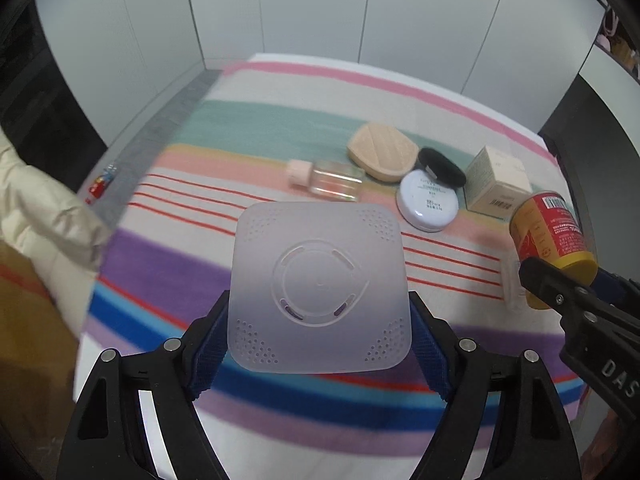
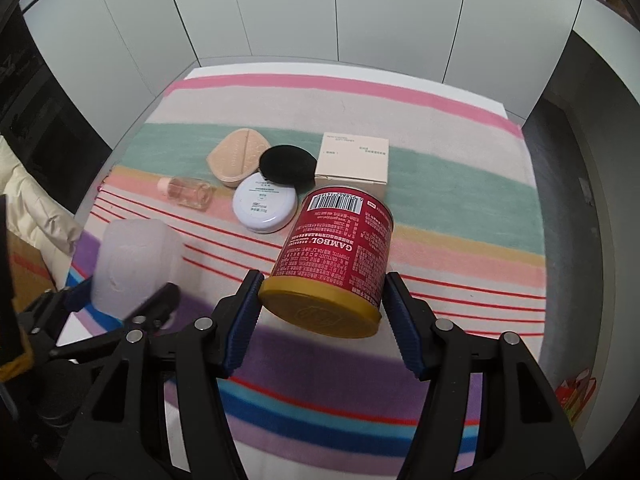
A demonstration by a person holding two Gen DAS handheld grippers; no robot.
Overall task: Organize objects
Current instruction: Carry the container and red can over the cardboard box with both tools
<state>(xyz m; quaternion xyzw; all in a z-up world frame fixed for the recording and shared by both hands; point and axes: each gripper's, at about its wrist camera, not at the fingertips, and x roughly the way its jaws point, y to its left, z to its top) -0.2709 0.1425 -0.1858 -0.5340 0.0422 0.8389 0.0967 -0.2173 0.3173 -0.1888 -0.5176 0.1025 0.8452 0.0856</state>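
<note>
Striped blanket (image 2: 460,168), white wall panels (image 2: 320,12)

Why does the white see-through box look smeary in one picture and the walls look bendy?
In the right wrist view the frosted box held by the left gripper is motion-blurred, while the red can is sharp; in the left wrist view the box is clearer. Both fisheye views curve the wall panels.

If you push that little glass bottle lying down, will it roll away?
Probably only a little. The glass bottle lies on its side, but its body looks flat-sided, so it would likely slide or flop. The fuzzy striped blanket should slow it. It may crack if dropped.
</note>
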